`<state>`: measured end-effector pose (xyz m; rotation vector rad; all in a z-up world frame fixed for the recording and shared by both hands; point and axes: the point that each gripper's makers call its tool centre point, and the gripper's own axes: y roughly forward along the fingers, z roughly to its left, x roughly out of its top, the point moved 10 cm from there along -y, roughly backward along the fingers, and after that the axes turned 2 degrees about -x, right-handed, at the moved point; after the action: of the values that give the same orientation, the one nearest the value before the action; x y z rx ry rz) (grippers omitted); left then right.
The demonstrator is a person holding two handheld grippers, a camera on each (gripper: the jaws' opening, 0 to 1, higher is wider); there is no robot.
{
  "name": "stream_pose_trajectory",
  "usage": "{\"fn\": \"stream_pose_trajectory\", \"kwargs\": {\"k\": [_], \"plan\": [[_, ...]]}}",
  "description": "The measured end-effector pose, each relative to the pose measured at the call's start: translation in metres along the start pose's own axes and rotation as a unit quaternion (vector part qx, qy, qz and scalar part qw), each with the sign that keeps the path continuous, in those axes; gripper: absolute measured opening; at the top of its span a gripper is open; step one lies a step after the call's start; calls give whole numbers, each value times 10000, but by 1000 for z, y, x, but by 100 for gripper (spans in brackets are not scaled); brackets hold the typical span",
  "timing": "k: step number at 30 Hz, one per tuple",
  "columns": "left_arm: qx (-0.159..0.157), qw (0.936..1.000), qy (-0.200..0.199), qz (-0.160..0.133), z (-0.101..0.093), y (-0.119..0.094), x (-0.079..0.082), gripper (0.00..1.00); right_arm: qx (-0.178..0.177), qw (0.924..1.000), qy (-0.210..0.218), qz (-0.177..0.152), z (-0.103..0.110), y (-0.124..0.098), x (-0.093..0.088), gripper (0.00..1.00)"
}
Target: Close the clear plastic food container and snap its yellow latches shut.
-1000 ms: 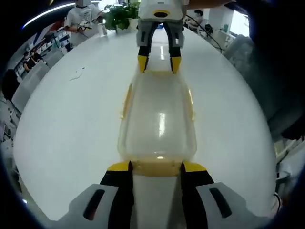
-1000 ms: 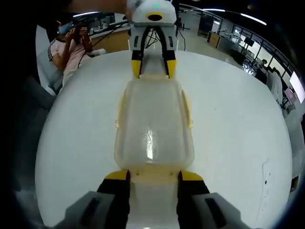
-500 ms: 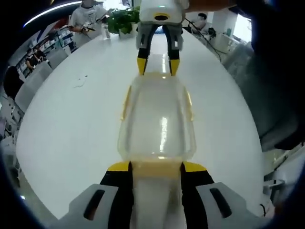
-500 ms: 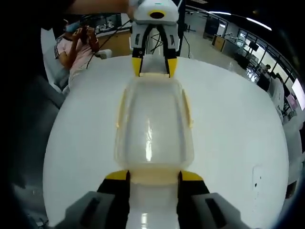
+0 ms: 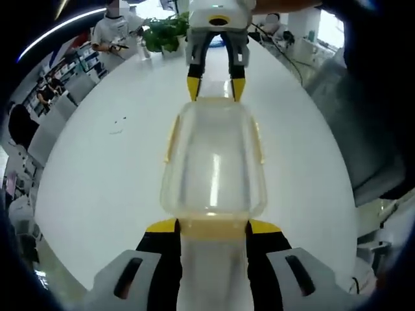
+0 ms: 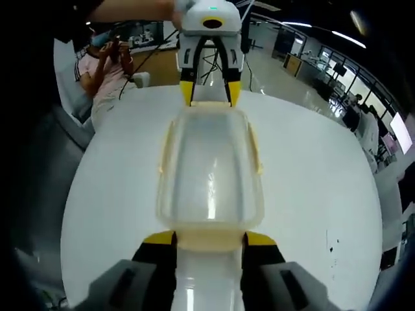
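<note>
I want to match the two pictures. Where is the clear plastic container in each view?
Left gripper view: the clear container lies at the centre, between this view's jaws below and the right gripper above.
Right gripper view: centre again, with the left gripper at its far end.
Shared landmark: the white table.

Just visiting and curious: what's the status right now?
Left gripper and right gripper bracket opposite ends of the clear plastic food container. Lid on; yellow side latches flared out. White table; nothing in the way.
</note>
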<state>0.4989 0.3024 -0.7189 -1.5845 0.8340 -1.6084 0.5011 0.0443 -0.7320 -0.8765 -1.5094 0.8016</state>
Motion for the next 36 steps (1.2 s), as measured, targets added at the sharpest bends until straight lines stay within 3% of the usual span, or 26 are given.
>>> {"fn": "stream_pose_trajectory", "kwargs": {"k": [21, 36], "plan": [[407, 9990, 162, 116, -2, 1, 31, 36, -151, 9997, -16, -189, -1, -23, -18, 36], [375, 9990, 217, 58, 5, 8, 60, 35, -205, 9996, 81, -159, -6, -44, -43, 36]]}}
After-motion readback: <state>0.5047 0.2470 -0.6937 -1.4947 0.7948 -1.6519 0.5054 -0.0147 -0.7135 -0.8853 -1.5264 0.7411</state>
